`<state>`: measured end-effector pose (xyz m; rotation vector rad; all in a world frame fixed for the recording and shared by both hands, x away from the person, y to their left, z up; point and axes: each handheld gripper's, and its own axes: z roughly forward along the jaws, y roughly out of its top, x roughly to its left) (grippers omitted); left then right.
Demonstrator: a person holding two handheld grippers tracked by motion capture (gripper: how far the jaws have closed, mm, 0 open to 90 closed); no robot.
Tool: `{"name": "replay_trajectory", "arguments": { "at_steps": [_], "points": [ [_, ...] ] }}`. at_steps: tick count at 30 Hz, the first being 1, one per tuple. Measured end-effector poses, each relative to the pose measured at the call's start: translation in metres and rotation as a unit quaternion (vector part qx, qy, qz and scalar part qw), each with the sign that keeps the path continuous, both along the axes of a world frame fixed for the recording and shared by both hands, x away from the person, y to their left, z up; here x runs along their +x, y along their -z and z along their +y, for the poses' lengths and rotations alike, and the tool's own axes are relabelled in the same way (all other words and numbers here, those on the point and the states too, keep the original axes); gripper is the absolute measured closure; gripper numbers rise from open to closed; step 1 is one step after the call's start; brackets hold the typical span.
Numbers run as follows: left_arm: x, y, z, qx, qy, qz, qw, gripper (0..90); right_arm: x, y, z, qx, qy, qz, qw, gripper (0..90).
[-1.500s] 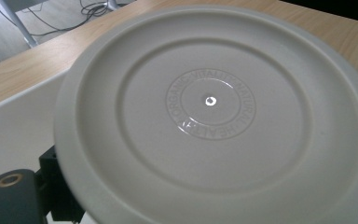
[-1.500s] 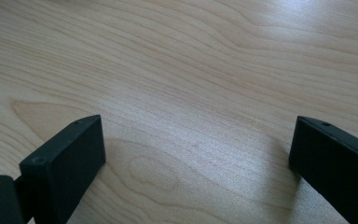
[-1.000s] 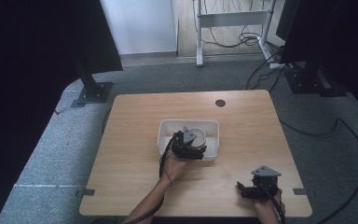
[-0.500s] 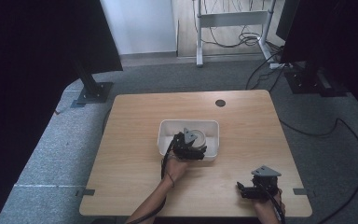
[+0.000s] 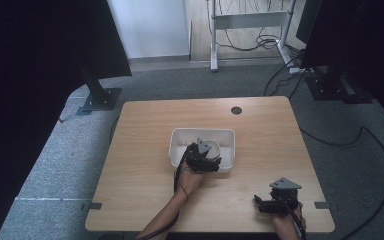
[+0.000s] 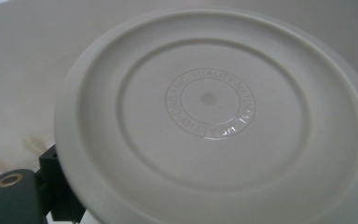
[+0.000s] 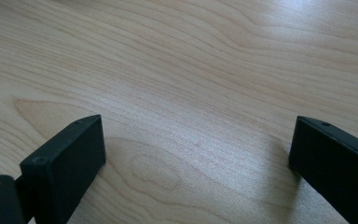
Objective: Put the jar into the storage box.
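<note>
We see one round cream-white plastic dish (image 6: 214, 121) with raised concentric rings and an embossed circle of lettering on its underside, held inside the single white rectangular plastic tub (image 5: 177, 142) at the middle of the bench (image 5: 145, 200). We judge the dish light, stiff and smooth, likely slippery on its broad faces, so the rim is the sensible place to hold it, pinched across its thin edge. In the left gripper view the dish sits hard against the one visible black finger (image 6: 14, 196), and we read the left gripper (image 5: 203, 159) as clamped on its rim, though the second finger is hidden behind the dish. The right gripper (image 5: 272, 202) rests low over bare wood near the front right corner, its two fingers (image 7: 65, 158) spread wide and holding nothing. We count two grippers.
</note>
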<state>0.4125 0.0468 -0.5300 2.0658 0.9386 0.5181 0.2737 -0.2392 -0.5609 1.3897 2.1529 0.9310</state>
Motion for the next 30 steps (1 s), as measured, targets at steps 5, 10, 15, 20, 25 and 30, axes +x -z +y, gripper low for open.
{"name": "replay_trajectory", "arguments": {
  "at_steps": [5,10,15,20,25,30],
  "points": [
    [0.003,-0.001,0.001,-0.003,-0.001,0.011,0.9999,10.3,0.0,0.0,0.0,0.0,0.0,0.0,1.0,3.2],
    [0.003,-0.001,0.001,-0.003,-0.002,0.015,0.9999,10.0,0.0,0.0,0.0,0.0,0.0,0.0,1.0,3.2],
    [0.002,-0.003,0.002,-0.013,-0.006,0.014,0.9998,5.1,0.0,0.0,0.0,0.0,0.0,0.0,1.0,3.2],
    [0.0,-0.006,0.003,-0.023,-0.007,0.009,0.9997,2.8,0.0,0.0,0.0,0.0,0.0,0.0,1.0,3.1],
    [-0.003,-0.01,0.003,-0.026,-0.002,0.002,0.9997,2.6,0.0,0.0,0.0,0.0,0.0,0.0,1.0,3.2],
    [-0.007,-0.011,0.004,-0.019,-0.005,-0.002,0.9998,3.0,0.0,0.0,0.0,0.0,0.0,0.0,1.0,3.2]
  ]
}}
